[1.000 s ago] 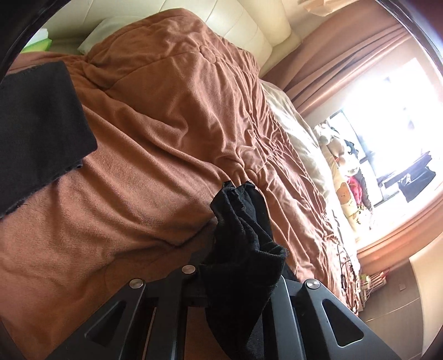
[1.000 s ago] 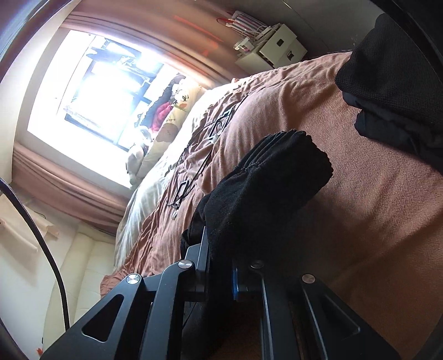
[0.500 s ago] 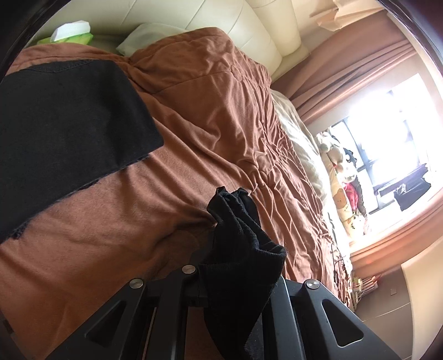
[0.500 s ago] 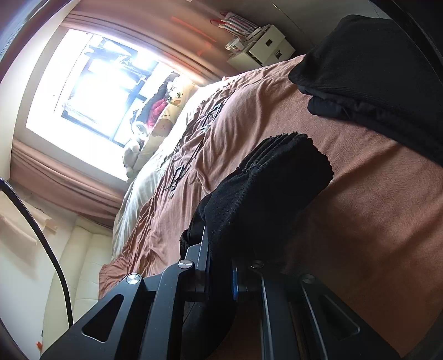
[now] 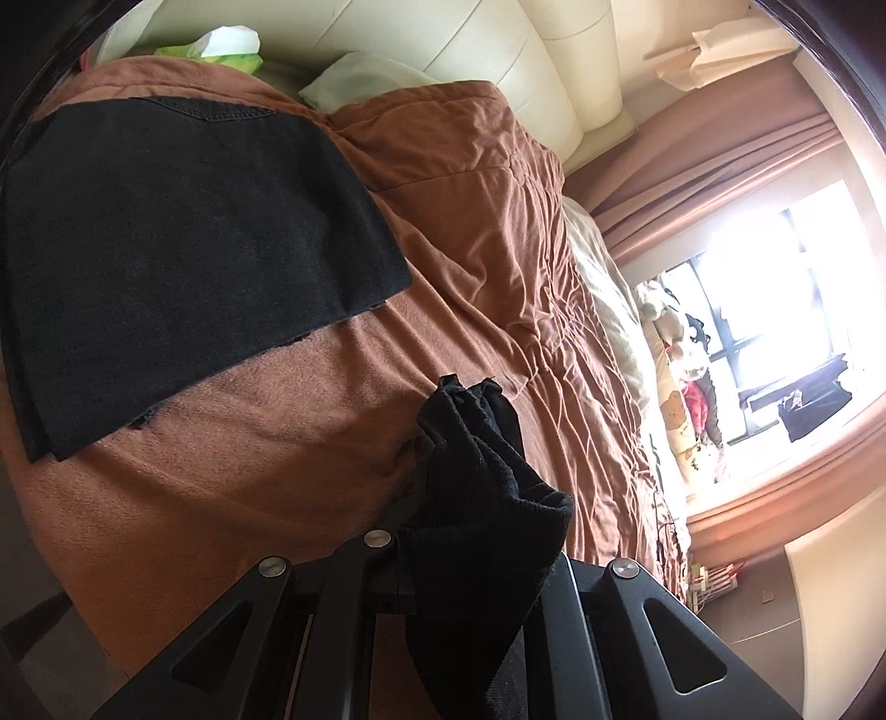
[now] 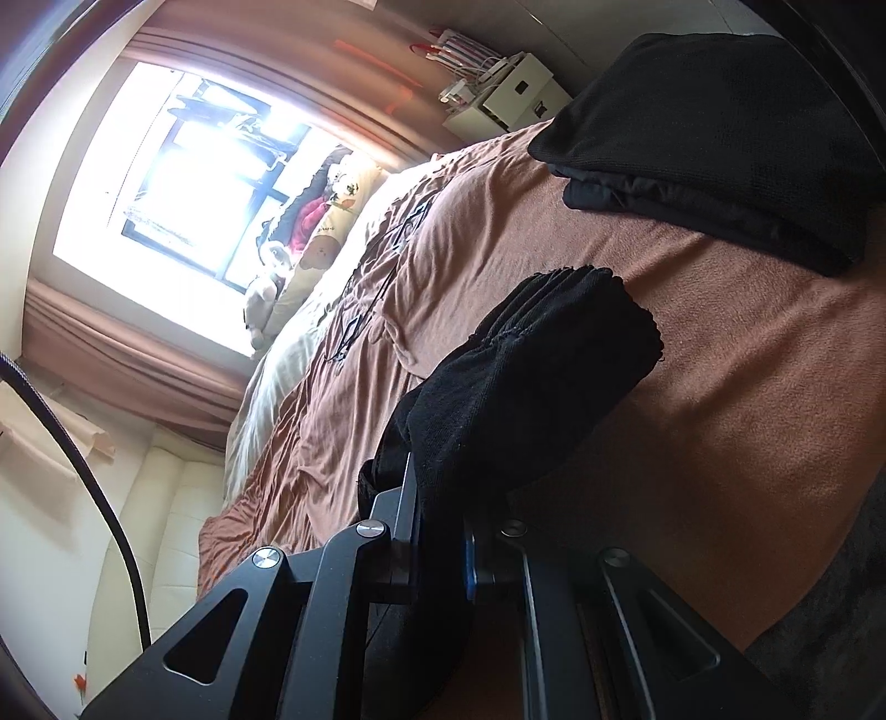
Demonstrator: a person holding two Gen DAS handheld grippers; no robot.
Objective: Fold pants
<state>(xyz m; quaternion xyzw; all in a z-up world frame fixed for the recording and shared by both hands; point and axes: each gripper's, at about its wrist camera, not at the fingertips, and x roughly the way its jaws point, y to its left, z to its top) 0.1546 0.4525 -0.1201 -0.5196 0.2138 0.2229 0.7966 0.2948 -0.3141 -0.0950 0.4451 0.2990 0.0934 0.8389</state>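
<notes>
both grippers are clamped on bunched black fabric of the pants: the left gripper [image 5: 470, 559] pinches a gathered edge [image 5: 487, 498] that stands up between its jaws, and the right gripper [image 6: 443, 531] pinches a thicker wad [image 6: 542, 376] that bulges forward over its jaws. the rest of the pants lies on the brown bedspread [image 5: 487, 232]; a flat black panel with a stitched seam [image 5: 183, 249] spreads ahead of the left gripper, and in the right view a stacked dark fold [image 6: 720, 144] lies further up the bed. judged step: carrying the held end over toward the laid part to make a fold. risks: the held wads are uneven, so the two corners could land out of line and the fold come out skewed; the left pinch takes only a thin gathered edge and might slip under drag; fabric trailing across the soft, wrinkled bedspread could catch and pull the laid panel crooked or ruck the cover beneath it. surroundings: a pale pillow [image 5: 365, 83] and a green and white object [image 5: 221, 50] sit by the cream headboard [image 5: 470, 44], just beyond the panel; a black cord [image 6: 382, 288] lies on the bedspread toward the window side, and stuffed toys [image 6: 326, 221] line the sill, well apart from the work. the right gripper's own wad blocks much of its forward view.
</notes>
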